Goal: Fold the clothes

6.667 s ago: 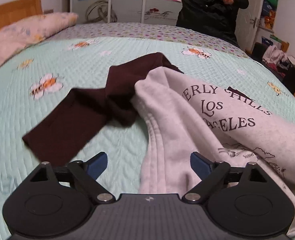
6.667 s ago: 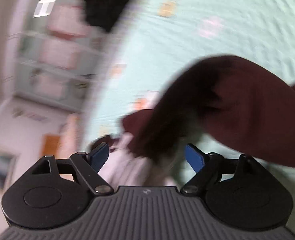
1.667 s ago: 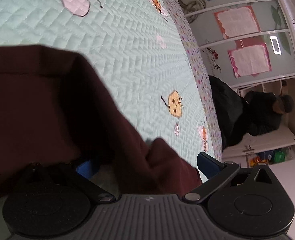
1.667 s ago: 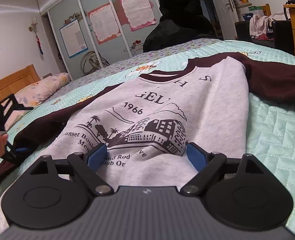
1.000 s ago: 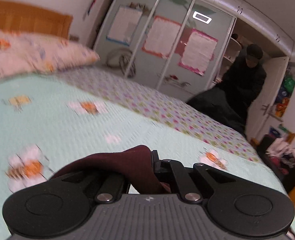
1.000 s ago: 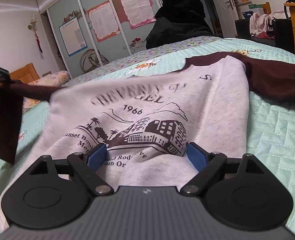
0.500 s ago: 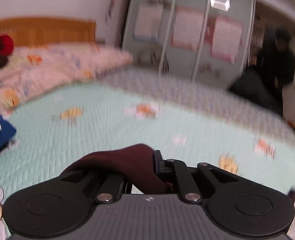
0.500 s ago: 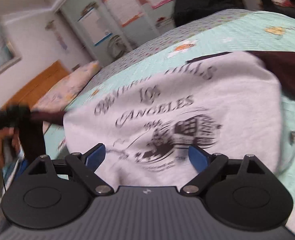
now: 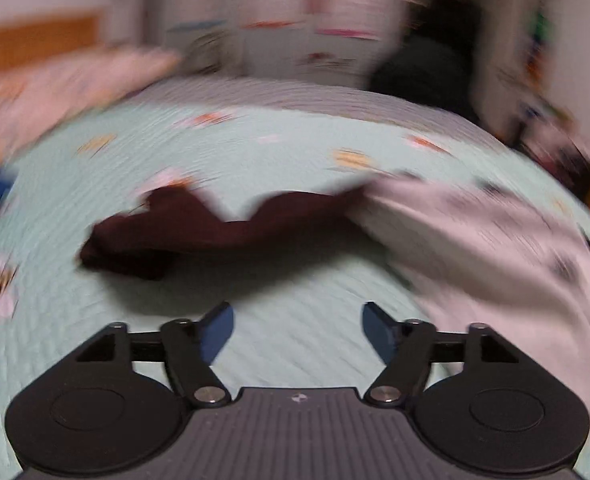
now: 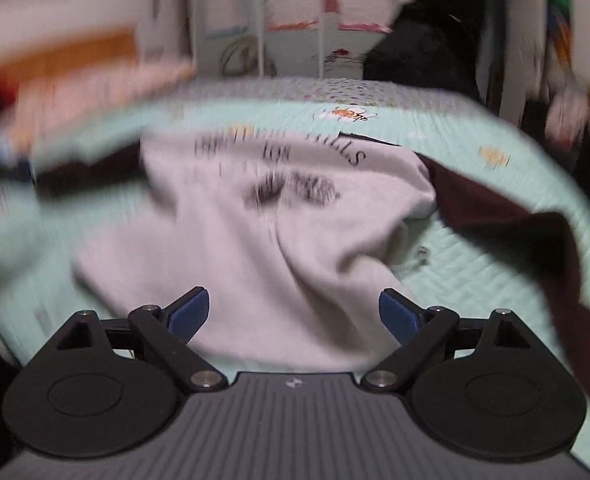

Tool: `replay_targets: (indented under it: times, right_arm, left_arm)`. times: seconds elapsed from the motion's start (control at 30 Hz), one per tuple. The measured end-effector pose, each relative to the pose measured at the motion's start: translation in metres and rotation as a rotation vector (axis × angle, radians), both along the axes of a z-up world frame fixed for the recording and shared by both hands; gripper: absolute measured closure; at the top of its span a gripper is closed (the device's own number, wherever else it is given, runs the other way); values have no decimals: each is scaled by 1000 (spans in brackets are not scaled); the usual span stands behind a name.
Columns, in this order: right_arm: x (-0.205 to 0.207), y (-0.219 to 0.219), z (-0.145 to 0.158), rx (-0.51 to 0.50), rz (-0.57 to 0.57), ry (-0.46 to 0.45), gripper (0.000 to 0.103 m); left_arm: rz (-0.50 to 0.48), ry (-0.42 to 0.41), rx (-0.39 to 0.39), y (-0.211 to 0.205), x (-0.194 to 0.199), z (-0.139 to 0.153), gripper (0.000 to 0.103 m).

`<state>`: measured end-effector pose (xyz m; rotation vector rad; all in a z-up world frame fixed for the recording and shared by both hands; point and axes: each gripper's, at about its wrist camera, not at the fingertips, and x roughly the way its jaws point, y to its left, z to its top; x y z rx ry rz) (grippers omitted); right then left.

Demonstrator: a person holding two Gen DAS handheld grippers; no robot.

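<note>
A grey sweatshirt (image 10: 279, 240) with black lettering and dark maroon sleeves lies spread, rumpled, on the mint quilted bed (image 10: 495, 272). Its right sleeve (image 10: 535, 248) trails off to the right. In the blurred left wrist view the other maroon sleeve (image 9: 199, 228) lies stretched out on the bed, beyond and apart from my left gripper (image 9: 297, 330), whose jaws are opening with nothing between them. The grey body (image 9: 475, 240) is at the right there. My right gripper (image 10: 294, 314) hangs open over the sweatshirt's lower hem, its pads clear of the cloth.
A pink pillow (image 9: 55, 84) and a wooden headboard (image 9: 35, 40) are at the bed's far left. A person in dark clothes (image 10: 427, 40) stands past the bed by the wardrobe doors (image 10: 303, 12). Clutter sits at the far right (image 9: 555, 148).
The left gripper let go of the maroon sleeve and pulled back from it; the sleeve now lies on the bed. The right gripper rose and rolled, staying open over the hem.
</note>
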<state>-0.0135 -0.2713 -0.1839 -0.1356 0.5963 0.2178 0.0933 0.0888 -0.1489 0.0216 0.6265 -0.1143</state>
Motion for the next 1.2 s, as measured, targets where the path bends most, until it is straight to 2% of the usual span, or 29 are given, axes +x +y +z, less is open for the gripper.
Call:
replay_targets:
  times: [0.03, 0.13, 0.23, 0.33, 0.47, 0.57, 0.7, 0.93, 0.97, 1.03, 1.07, 1.1, 1.13, 1.2]
  right_arm:
    - [-4, 4, -5, -64, 4, -2, 11]
    - [-10, 6, -12, -151, 3, 0, 11]
    - [-22, -6, -3, -92, -5, -20, 11]
    - [-34, -15, 1, -31, -20, -24, 11]
    - [-46, -25, -1, 27, -44, -11, 11]
    - [-50, -31, -3, 64, -62, -9, 11]
    - [-52, -39, -4, 112, -91, -24, 11]
    - [-54, -44, -5, 150, -100, -24, 11]
    - [-55, -45, -4, 159, -106, -28, 11]
    - [-58, -46, -2, 178, -118, -34, 11]
    - [-59, -47, -2, 191, -125, -35, 11]
    - [-61, -49, -1, 205, -132, -36, 11]
    - [-62, -51, -1, 218, -140, -37, 11]
    - [-65, -55, 0, 247, -149, -40, 11]
  left_arm:
    - [-70, -18, 71, -24, -13, -2, 22]
    - [-250, -52, 266, -86, -46, -11, 20]
    - [-335, -71, 427, -123, -67, -27, 20]
    - [-325, -87, 532, -138, -76, -39, 20]
    - [-283, -100, 621, -148, -74, -42, 20]
    - [-273, -126, 727, -158, -73, -48, 19]
    - [-266, -164, 804, -170, -74, -57, 19]
    - [-222, -188, 789, -182, -60, -56, 21]
    - [-215, -179, 773, -182, -57, -54, 25]
    - [-212, -153, 743, -182, -51, -52, 39]
    - [-215, -138, 723, -182, -48, -50, 58]
    - [-223, -116, 683, -181, -45, -48, 83]
    - [-231, -93, 643, -179, -42, -45, 94]
    - [-226, -59, 556, -174, -36, -39, 99]
